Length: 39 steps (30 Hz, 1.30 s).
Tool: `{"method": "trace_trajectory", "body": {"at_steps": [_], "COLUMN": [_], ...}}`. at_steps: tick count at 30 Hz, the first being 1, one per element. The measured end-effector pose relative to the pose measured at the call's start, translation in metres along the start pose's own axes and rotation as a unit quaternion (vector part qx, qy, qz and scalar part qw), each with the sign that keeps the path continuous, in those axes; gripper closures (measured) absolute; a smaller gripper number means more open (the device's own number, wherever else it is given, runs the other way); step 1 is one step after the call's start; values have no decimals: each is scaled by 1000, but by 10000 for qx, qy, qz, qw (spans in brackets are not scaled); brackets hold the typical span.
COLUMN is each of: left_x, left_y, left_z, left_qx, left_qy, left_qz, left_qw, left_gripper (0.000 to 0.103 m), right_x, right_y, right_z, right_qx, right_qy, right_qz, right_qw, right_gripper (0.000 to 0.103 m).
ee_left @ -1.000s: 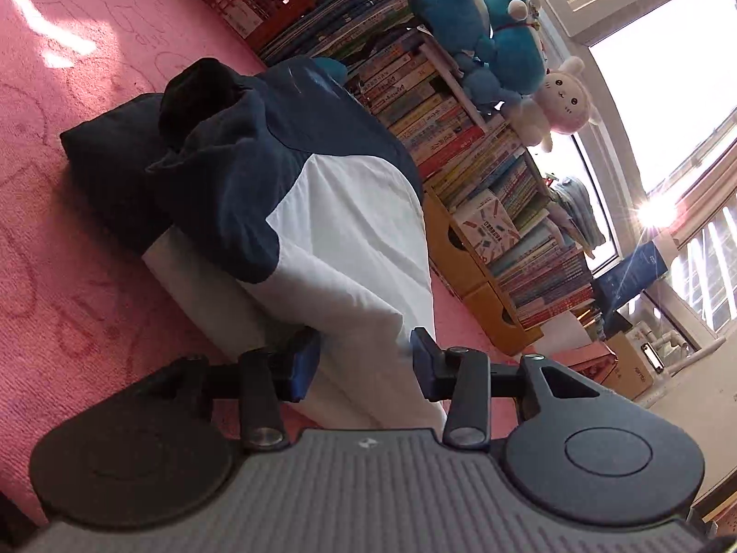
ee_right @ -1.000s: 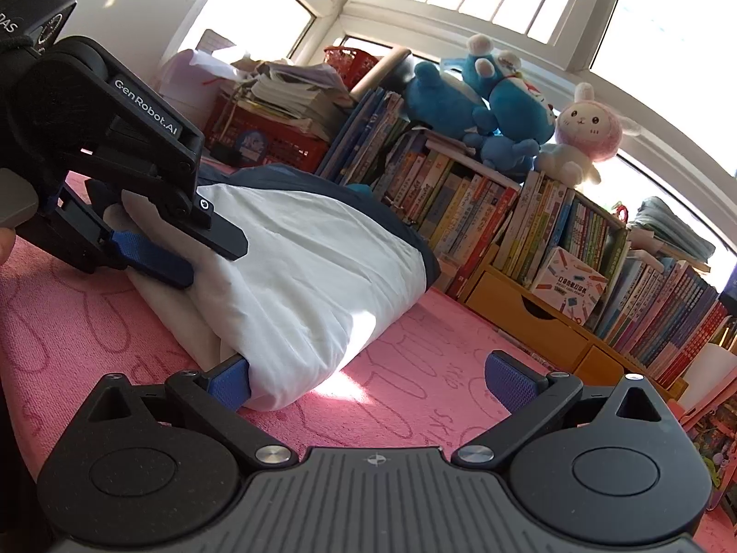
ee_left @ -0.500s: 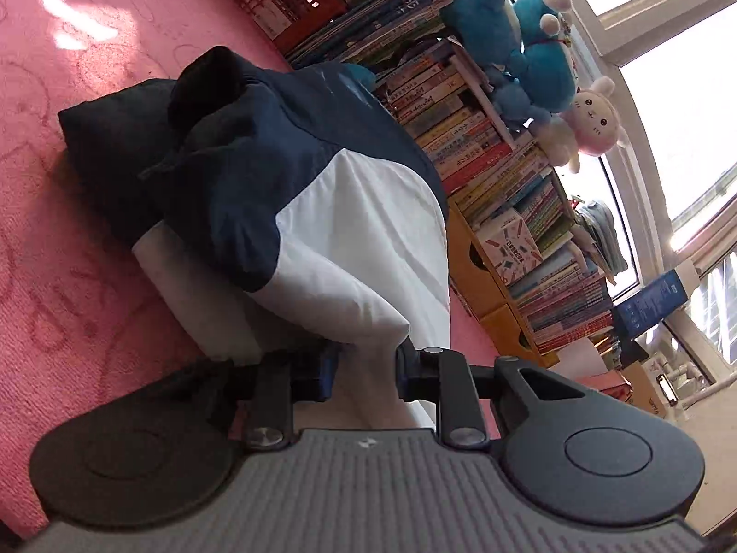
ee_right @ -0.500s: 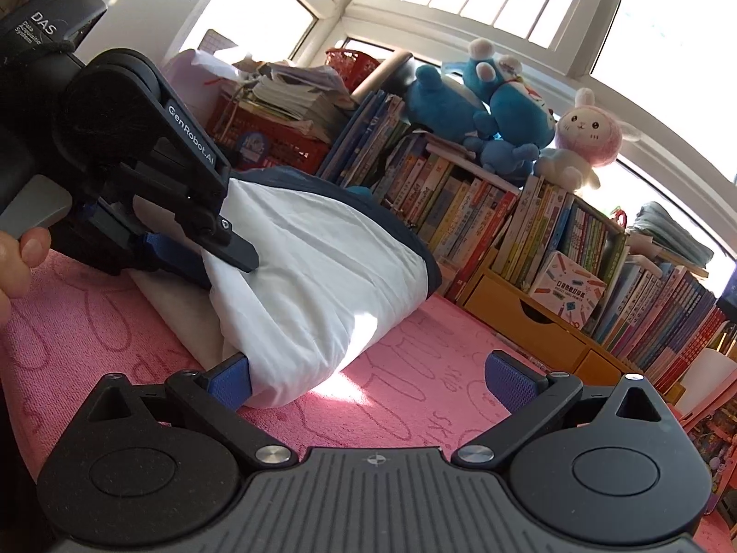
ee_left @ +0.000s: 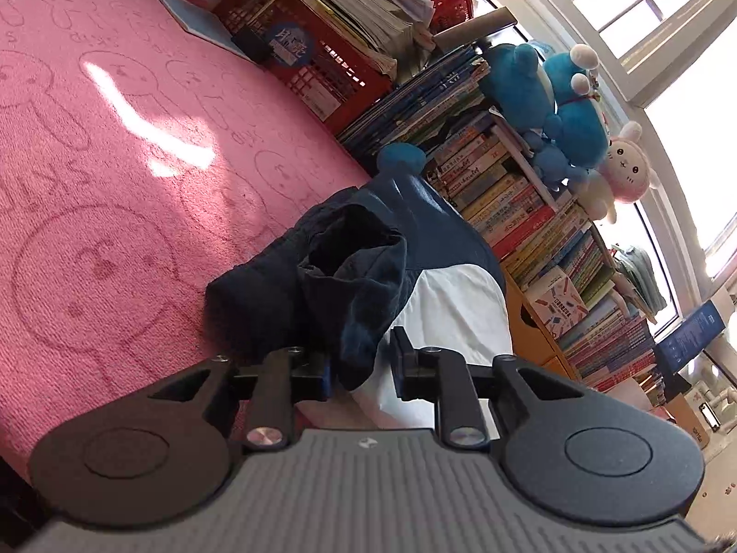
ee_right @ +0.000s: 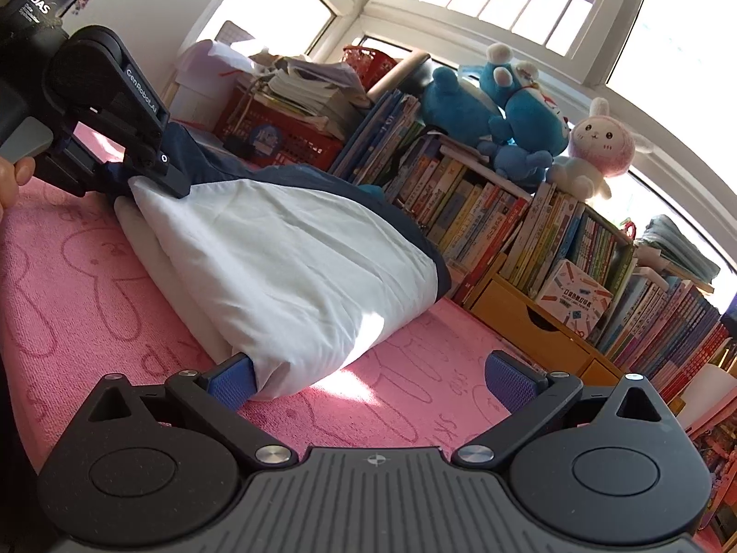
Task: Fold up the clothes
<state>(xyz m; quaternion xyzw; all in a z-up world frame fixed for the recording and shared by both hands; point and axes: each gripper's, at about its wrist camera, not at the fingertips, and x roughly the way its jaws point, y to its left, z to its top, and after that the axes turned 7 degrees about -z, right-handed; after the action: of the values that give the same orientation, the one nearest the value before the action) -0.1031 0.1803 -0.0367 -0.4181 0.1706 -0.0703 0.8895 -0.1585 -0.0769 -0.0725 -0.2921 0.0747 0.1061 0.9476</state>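
Navy-and-white garment (ee_right: 295, 253) — one, folded — runs lengthwise toward the bookshelf (ee_right: 576, 249); left hand-held gripper (ee_left: 359, 364) pinches its edge, right hand-held gripper (ee_right: 368, 380) gapes wide beside it.

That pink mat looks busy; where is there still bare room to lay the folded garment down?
The pink mat lies bare left of the navy and white garment, up to the red crate. A smaller strip runs between the garment and the yellow drawers. The bookshelf side is crowded.
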Motion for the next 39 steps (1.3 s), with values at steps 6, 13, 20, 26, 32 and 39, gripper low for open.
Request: {"method": "trace_trajectory", "body": {"at_steps": [6, 13, 20, 26, 32, 39], "left_x": [-6, -14, -8, -11, -13, -15], "left_y": [-13, -1, -4, -9, -12, -14], "left_z": [3, 0, -8, -19, -23, -27], "left_qx": [622, 1007, 1413, 1584, 1764, 1973], "left_qy": [-673, -705, -485, -197, -165, -128], "left_qz": [504, 1033, 1150, 856, 809, 753], "left_qw": [9945, 9870, 9821, 9835, 9809, 9774], "left_gripper": [77, 83, 82, 81, 78, 78], "right_x": [6, 15, 2, -10, -14, -30], "right_y": [-9, 3, 5, 2, -17, -73], "right_z": [10, 18, 13, 15, -9, -29], "right_qx": [742, 1226, 925, 111, -189, 1206], "right_qy": [395, 776, 663, 460, 1052, 1161], "right_qz": [417, 246, -360, -1073, -1766, -1233], "right_qw": [9956, 9891, 9929, 9931, 9785, 9782], "right_gripper": [1, 21, 22, 22, 39, 42]}}
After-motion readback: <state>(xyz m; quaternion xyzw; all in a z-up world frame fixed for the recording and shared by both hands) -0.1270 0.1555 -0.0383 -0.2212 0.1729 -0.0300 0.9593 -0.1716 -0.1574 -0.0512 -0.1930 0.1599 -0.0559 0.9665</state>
